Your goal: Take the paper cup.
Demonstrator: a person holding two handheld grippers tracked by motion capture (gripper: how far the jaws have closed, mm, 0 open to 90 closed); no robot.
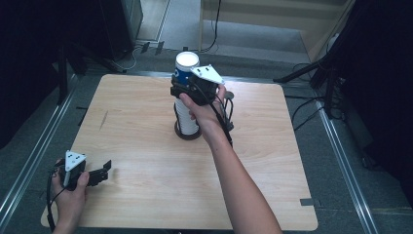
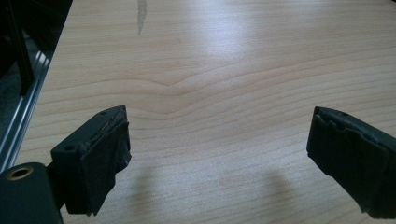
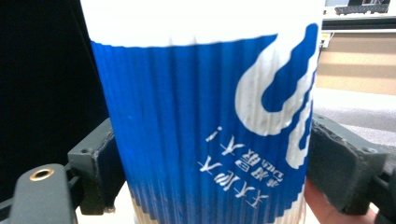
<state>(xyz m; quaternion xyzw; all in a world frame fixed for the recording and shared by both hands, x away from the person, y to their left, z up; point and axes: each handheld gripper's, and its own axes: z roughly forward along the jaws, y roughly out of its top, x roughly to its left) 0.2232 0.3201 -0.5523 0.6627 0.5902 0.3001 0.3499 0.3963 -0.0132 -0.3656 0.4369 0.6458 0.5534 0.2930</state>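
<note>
A: Tabletop [image 1: 146, 126], light wood, spans the middle of the high view. Stack of paper cups [image 1: 187, 114] stands upright at upper centre, on a dark base.

B: Top one, blue cup [image 3: 196, 126], ribbed sleeve, white rim. Right tool [image 1: 187, 91] pinches it, one pad on each side.

A: Left tool [image 2: 219, 154], lower left corner, spread wide over bare wood, holding nothing.
</note>
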